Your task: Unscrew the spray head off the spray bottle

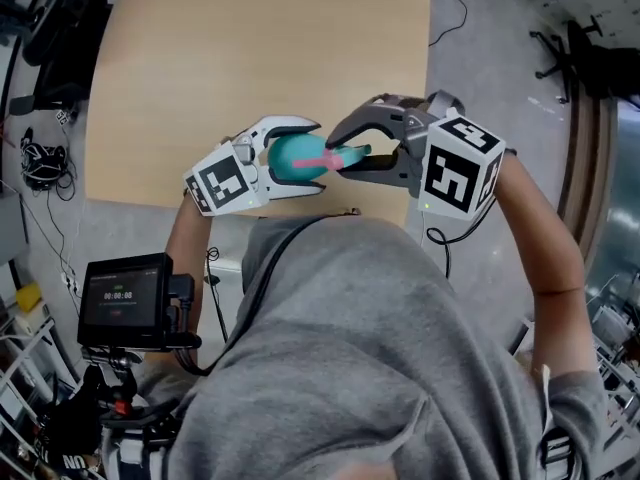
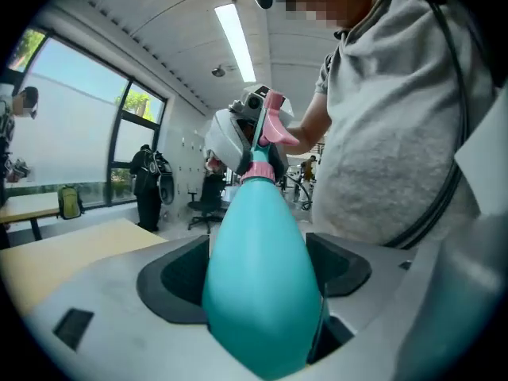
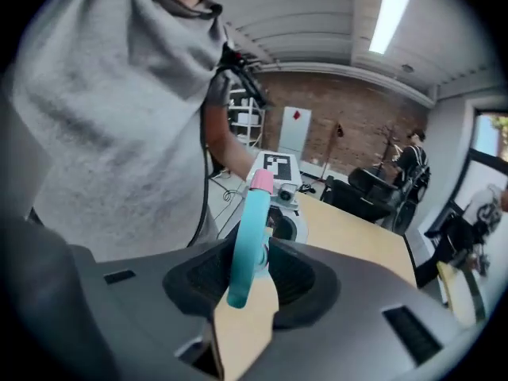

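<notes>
Left gripper (image 1: 298, 157) fingers sit wide, clamped on the teal spray bottle (image 2: 260, 268) body; right gripper (image 3: 252, 275) fingers narrow, pinching the spray head (image 3: 248, 232), attached at the neck; bottle held midair over the wooden surface (image 1: 250, 58) near edge.

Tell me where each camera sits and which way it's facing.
Head view: on the person's head, facing steeply down at the table; shows forearms, left gripper, right gripper, grey top.
Left gripper view: on that gripper, facing along its jaws at the spray bottle; grey top right.
Right gripper view: likewise, facing the spray head; grey top left.
Shared: each gripper view shows the other gripper.
</notes>
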